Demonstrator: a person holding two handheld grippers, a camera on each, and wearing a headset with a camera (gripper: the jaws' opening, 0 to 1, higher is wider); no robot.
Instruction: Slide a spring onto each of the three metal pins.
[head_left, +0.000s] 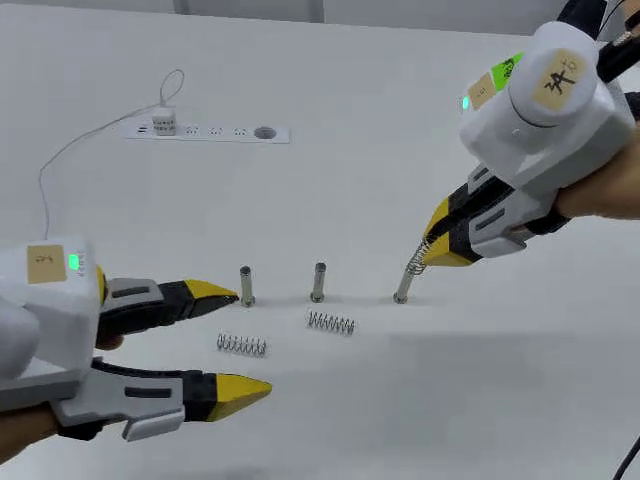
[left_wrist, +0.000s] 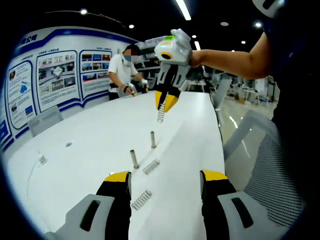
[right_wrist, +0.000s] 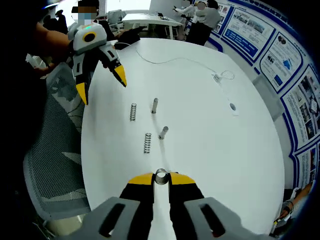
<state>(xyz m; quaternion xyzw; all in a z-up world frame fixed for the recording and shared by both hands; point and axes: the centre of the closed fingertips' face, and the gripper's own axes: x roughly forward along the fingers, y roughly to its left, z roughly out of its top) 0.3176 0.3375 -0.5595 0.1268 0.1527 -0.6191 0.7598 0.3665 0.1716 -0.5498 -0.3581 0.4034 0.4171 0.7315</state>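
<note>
Three short metal pins stand in a row on the white table: left pin, middle pin, right pin. My right gripper is shut on a spring that hangs tilted, its lower end at the top of the right pin. That spring shows end-on between the right gripper's closed tips. Two loose springs lie in front of the pins, one near the left pin, the other near the middle pin. My left gripper is open, its jaws either side of the left spring.
A white power strip with a plugged charger and cable lies at the far side of the table. A mesh chair stands by the table's near edge. A person stands beyond the table's far end.
</note>
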